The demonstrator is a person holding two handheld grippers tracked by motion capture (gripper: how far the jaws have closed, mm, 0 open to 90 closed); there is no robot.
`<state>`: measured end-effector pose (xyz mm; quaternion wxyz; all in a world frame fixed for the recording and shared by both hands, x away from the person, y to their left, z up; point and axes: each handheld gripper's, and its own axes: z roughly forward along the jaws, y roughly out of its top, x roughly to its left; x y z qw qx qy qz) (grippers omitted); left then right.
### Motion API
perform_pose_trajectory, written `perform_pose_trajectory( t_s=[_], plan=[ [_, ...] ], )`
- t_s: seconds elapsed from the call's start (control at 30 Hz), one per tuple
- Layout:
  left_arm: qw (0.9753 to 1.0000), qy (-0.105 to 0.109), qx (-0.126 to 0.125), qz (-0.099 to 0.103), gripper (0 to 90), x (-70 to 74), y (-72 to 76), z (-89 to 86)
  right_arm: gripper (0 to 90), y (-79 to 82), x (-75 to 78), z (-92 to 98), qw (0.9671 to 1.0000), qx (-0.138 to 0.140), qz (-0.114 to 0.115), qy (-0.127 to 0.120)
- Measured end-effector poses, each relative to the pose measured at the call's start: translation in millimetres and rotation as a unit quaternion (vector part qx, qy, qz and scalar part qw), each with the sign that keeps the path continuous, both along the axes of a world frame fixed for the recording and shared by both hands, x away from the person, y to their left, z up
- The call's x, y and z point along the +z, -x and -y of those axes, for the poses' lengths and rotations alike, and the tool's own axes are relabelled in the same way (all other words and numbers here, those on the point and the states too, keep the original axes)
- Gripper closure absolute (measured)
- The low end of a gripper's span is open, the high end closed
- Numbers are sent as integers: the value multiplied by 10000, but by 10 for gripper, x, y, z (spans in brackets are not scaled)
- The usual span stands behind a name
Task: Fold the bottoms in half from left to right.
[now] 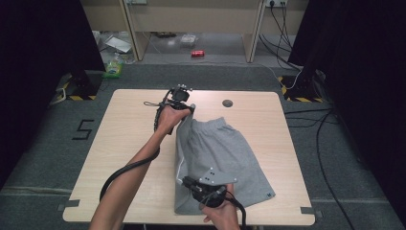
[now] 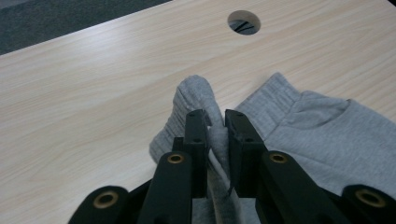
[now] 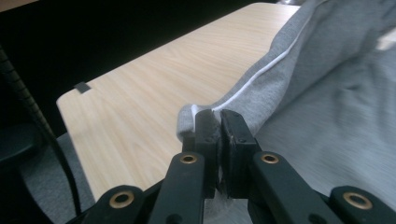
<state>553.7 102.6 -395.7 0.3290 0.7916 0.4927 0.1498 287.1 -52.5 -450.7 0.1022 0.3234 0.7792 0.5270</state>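
With both corners of the grey shorts (image 1: 225, 153) pinched, left claw (image 2: 215, 126) clenched on waistband, right claw (image 3: 218, 126) on hem, the fold across the desk (image 1: 124, 143) seems barely begun.

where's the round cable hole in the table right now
In the high view the cable hole sits near the table's far edge, right of centre, just beyond the grey shorts and right of the left claw.

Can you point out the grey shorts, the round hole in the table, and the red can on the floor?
grey shorts (image 1: 225, 153), high view, middle of the fabric.
round hole (image 2: 243, 22), left gripper view, its dark opening.
red can (image 1: 197, 53), high view, its side.
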Motion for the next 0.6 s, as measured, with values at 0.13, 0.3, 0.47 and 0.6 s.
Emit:
perform_pose_trajectory(
  t_s=[0.13, 0.3, 0.47, 0.6],
  plan=[
    [9999, 68, -126, 11, 790, 21, -4, 208, 861, 19, -19, 250, 9996, -267, -24, -52],
    [9996, 136, -230, 2, 790, 38, -20, 470, 861, 67, -47, 542, 9984, -555, -50, -100],
    [9991, 194, -366, -23, 790, 26, -35, 785, 861, 111, -52, 801, 9963, -832, -67, -196],
    [9986, 215, -485, -23, 790, 11, -22, 1003, 861, 157, -60, 1007, 9940, -1058, -80, -275]
  ],
)
